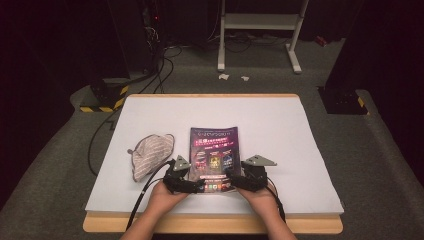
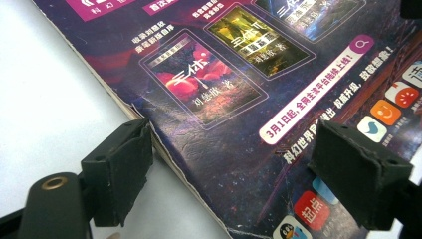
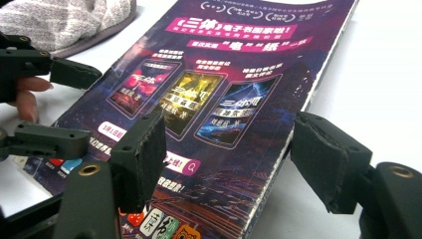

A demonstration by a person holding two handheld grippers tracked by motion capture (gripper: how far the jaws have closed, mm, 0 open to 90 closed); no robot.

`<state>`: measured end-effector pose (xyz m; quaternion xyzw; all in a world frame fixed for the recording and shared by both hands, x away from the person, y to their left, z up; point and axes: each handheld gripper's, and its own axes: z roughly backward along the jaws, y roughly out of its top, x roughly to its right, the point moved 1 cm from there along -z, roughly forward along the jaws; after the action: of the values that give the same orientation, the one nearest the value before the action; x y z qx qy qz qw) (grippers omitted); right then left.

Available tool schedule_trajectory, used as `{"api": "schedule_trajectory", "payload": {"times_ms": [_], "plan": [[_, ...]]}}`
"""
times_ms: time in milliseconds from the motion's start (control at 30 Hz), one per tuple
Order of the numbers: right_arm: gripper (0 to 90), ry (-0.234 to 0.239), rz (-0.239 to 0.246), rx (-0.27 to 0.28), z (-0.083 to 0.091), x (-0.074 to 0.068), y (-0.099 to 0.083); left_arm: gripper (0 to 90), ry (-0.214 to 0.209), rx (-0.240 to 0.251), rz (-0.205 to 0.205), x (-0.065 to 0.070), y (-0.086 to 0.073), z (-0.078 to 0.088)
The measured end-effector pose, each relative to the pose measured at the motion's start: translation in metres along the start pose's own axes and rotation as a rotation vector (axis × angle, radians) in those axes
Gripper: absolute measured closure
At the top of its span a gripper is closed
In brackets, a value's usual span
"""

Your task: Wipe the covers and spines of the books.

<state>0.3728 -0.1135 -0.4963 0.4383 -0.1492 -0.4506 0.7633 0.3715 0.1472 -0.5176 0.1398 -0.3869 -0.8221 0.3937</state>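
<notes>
Both tongs (image 1: 200, 186) (image 1: 231, 184) gape astride the magazine's (image 1: 214, 150) near corners — hands (image 1: 162, 200) hide its bottom edge

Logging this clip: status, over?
Both grippers open, left gripper and right gripper astride magazine near corners. Magazine flat on table. Striped cloth clear, left.

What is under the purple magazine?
The magazine lies flat on the white table. Only bare tabletop shows around its edges; anything beneath its middle is covered and can't be seen.

Cloth (image 1: 151, 152): grey striped, crumpled, lying near the tabletop's (image 1: 280, 125) left side.
Frame (image 1: 260, 35): white, on the floor beyond.
Scraps (image 1: 223, 77): pale, perhaps paper, by its feet.
</notes>
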Motion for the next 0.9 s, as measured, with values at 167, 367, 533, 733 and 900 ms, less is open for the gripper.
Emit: {"api": "schedule_trajectory", "payload": {"times_ms": [167,367,533,733,900], "plan": [[30.8,0.004,0.01,0.02,0.003,-0.004,0.001,18.0,0.002,0.003,0.006,-0.001,0.0,0.0],[31.2,0.024,0.016,0.046,0.008,-0.011,0.003,18.6,0.007,0.005,0.012,-0.001,-0.001,0.001],[31.6,0.045,0.033,0.057,0.009,-0.019,0.004,18.9,0.008,0.008,0.018,-0.001,-0.001,0.001],[30.4,0.045,0.03,0.05,0.011,-0.021,0.003,19.1,0.01,0.009,0.019,-0.002,-0.001,0.001],[30.5,0.04,0.044,0.054,0.012,-0.023,0.001,19.3,0.011,0.01,0.019,-0.002,-0.001,0.001]]}}
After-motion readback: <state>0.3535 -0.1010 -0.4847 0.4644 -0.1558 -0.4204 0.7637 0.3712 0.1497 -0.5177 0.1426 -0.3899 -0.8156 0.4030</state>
